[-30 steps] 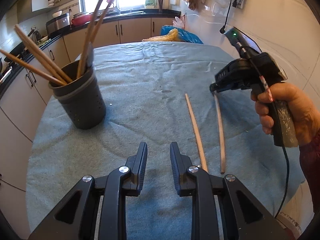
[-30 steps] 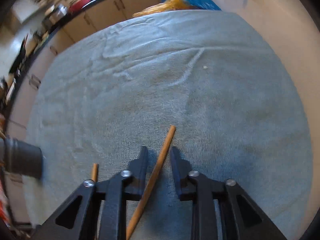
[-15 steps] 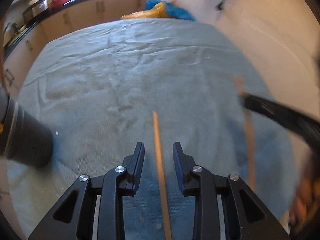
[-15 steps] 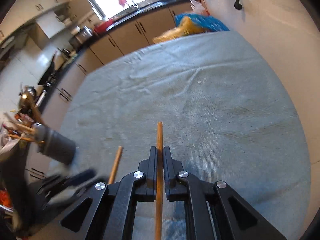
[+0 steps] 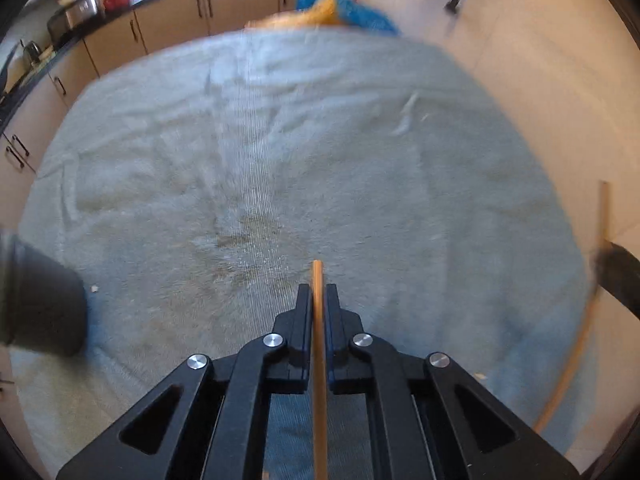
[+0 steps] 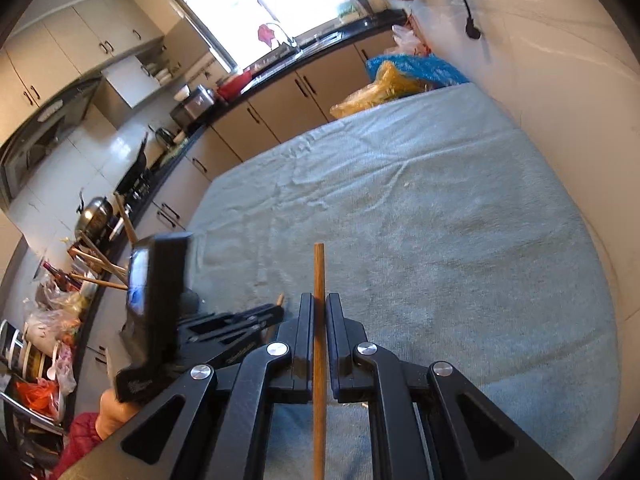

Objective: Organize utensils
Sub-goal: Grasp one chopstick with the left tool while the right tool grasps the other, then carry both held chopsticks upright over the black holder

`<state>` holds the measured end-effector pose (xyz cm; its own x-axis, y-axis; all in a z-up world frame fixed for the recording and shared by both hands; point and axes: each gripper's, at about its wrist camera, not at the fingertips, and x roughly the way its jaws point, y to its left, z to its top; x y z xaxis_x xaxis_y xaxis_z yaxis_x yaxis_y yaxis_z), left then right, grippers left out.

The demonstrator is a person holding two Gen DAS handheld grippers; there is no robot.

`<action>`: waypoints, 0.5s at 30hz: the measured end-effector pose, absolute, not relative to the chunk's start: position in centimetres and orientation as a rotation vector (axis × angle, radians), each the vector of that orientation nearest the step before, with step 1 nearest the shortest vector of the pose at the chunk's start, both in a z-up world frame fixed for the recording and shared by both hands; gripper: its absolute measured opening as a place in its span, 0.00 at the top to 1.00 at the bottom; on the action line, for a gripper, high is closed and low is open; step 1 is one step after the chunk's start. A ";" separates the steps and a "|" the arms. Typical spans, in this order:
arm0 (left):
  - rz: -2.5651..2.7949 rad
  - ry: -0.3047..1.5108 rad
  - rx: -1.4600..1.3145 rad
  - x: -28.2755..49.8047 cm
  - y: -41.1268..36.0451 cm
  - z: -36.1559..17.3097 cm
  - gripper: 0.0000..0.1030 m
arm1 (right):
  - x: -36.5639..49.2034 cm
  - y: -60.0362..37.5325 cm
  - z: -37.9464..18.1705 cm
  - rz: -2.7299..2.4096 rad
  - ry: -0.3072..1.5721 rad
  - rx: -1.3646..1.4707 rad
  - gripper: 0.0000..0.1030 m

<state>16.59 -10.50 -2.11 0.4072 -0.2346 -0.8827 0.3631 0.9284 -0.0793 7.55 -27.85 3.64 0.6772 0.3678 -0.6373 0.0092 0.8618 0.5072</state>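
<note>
My left gripper (image 5: 318,296) is closing the last of its gap onto a wooden chopstick (image 5: 317,276), and the pads press on its shaft low over the grey-blue towel (image 5: 280,160). My right gripper (image 6: 319,304) is shut on a second chopstick (image 6: 319,268), lifted above the towel. That second chopstick (image 5: 576,360) and the blurred right gripper (image 5: 612,270) show at the left wrist view's right edge. The dark utensil holder (image 5: 40,304) stands at the left edge. In the right wrist view its chopsticks (image 6: 100,268) poke out behind the left gripper (image 6: 276,312).
The towel covers a table beside a cream wall (image 6: 560,80) on the right. Blue and yellow bags (image 6: 400,76) lie past the far edge. Kitchen cabinets and a cluttered counter (image 6: 248,120) run along the left and back. A hand with a red sleeve (image 6: 108,412) holds the left gripper.
The left gripper moved over the chopstick lying on the towel and shut on it. The right gripper shut on its chopstick and lifted it, tilting up toward the kitchen.
</note>
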 end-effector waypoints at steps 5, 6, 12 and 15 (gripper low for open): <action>-0.403 0.896 0.094 11.4 -7.9 3.9 0.95 | 5.1 -27.8 6.1 0.214 0.714 0.481 0.94; -0.404 0.865 0.085 10.6 -7.2 5.1 0.95 | 4.7 -27.6 6.6 0.213 0.696 0.473 0.94; -0.391 0.698 0.044 6.7 -3.0 10.9 0.95 | 1.7 -24.9 9.9 0.216 0.552 0.385 0.94; -0.384 0.656 0.034 5.7 -2.1 12.3 0.95 | 1.3 -23.8 10.7 0.203 0.521 0.351 0.94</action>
<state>5.71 -2.15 12.32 0.7246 -0.3378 -0.6008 0.3588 0.9291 -0.0896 1.26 -23.78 10.72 0.8490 0.2769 -0.4500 -0.1005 0.9207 0.3770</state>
